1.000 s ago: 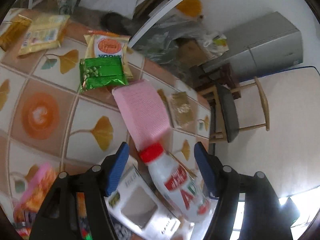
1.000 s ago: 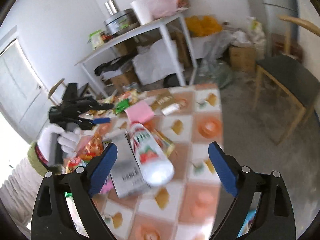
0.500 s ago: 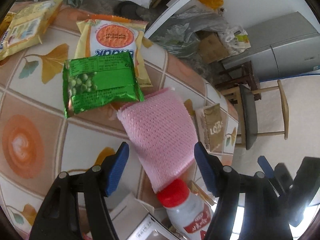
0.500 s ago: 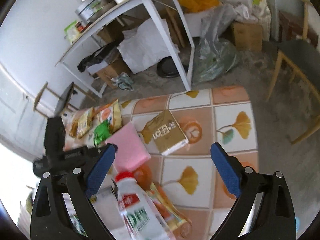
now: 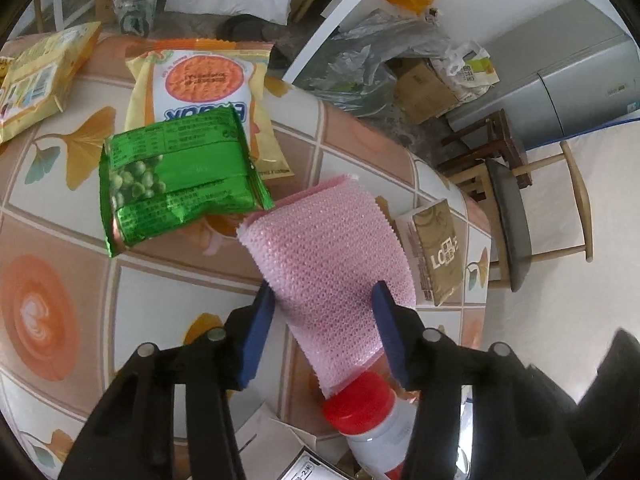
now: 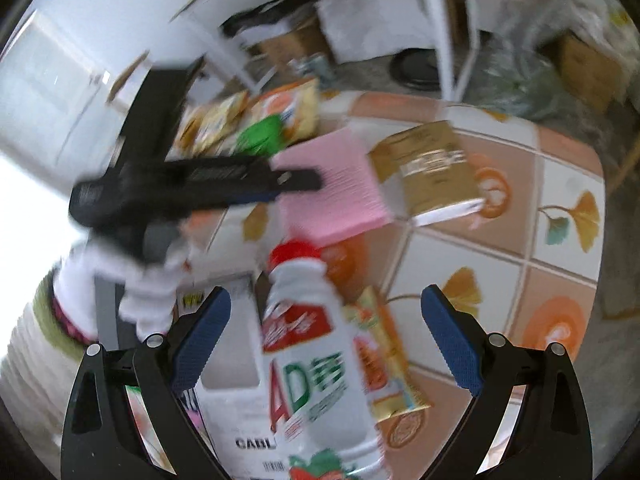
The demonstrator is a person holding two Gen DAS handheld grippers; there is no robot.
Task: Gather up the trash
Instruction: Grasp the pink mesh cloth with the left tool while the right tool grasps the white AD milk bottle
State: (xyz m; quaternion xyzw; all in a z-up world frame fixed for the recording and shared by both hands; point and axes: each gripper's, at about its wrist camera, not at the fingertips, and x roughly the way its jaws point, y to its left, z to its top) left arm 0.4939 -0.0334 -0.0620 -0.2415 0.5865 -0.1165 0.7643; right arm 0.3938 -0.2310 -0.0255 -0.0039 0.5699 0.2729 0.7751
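A pink bubble-wrap pouch lies flat on the tiled table. My left gripper straddles its near half, and its jaws are closing with the pouch between the blue pads. Just below the pouch lies a white drink bottle with a red cap. In the blurred right wrist view, that bottle lies lengthwise between the wide-open fingers of my right gripper, which is not touching it. Beyond it, the black left gripper, held by a white-gloved hand, reaches onto the pink pouch.
A green pea packet overlaps an orange-and-yellow snack bag to the left of the pouch. A brown-gold box lies at the table's right edge. A white carton and a snack wrapper flank the bottle. A chair stands beyond.
My left gripper has moved forward and down over the pink pouch and its jaws have narrowed around it. The right gripper has swung down towards the bottle, which now lies between its fingers.
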